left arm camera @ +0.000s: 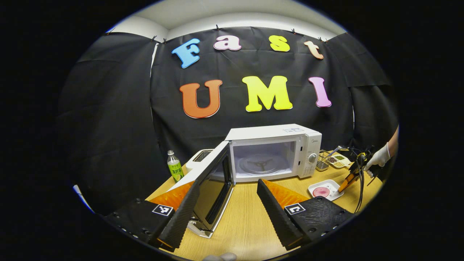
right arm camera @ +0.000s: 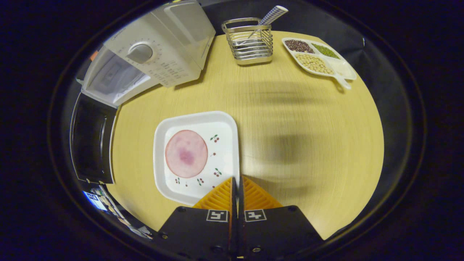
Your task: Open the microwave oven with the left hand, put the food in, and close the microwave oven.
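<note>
Right-hand fingers [right arm camera: 237,188] are pressed together, empty, over the near rim of the plate [right arm camera: 159,163]; the left gripper [left arm camera: 226,206] is spread wide beside the open microwave door [left arm camera: 214,188]. That ham slice [right arm camera: 186,153] looks soft and slippery, so take the stiff, light plate by its rim. Toward the table's far edge stand a wire rack [right arm camera: 250,41] and bean tray [right arm camera: 317,58]; nothing blocks the microwave [left arm camera: 272,152].

We find the microwave [left arm camera: 275,152] cavity unobstructed; its open door [left arm camera: 214,188] stands across the bench [left arm camera: 250,217] on the left approach.
</note>
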{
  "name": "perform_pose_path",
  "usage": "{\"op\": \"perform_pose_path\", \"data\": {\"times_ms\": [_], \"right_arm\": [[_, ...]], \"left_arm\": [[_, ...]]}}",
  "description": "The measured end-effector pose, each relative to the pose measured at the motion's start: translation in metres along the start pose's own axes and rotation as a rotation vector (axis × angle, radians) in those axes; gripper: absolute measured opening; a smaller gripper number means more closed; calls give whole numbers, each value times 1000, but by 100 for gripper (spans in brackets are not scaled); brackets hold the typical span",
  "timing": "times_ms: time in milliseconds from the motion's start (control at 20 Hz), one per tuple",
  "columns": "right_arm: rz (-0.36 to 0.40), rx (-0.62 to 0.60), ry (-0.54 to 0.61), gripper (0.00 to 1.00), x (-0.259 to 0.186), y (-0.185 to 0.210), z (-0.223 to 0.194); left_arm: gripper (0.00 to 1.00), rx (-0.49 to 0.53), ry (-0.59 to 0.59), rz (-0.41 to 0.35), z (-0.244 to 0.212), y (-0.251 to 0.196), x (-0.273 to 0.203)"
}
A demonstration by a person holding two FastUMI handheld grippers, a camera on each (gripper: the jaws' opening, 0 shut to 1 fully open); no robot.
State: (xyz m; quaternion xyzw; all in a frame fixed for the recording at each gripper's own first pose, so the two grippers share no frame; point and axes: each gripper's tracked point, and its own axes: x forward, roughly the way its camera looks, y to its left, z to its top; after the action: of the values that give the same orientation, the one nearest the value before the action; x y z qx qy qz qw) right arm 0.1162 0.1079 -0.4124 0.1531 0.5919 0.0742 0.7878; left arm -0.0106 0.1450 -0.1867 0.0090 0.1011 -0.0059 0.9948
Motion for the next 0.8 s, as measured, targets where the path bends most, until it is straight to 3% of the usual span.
{"op": "perform_pose_path", "data": {"times_ms": [350, 800], "right_arm": [[193, 141, -160, 3, -15, 26, 5], [381, 275, -360, 3, -40, 102, 23]], "left_arm": [[96, 30, 15, -4, 4, 1, -8], [96, 57, -3, -34, 29, -17, -6]]}}
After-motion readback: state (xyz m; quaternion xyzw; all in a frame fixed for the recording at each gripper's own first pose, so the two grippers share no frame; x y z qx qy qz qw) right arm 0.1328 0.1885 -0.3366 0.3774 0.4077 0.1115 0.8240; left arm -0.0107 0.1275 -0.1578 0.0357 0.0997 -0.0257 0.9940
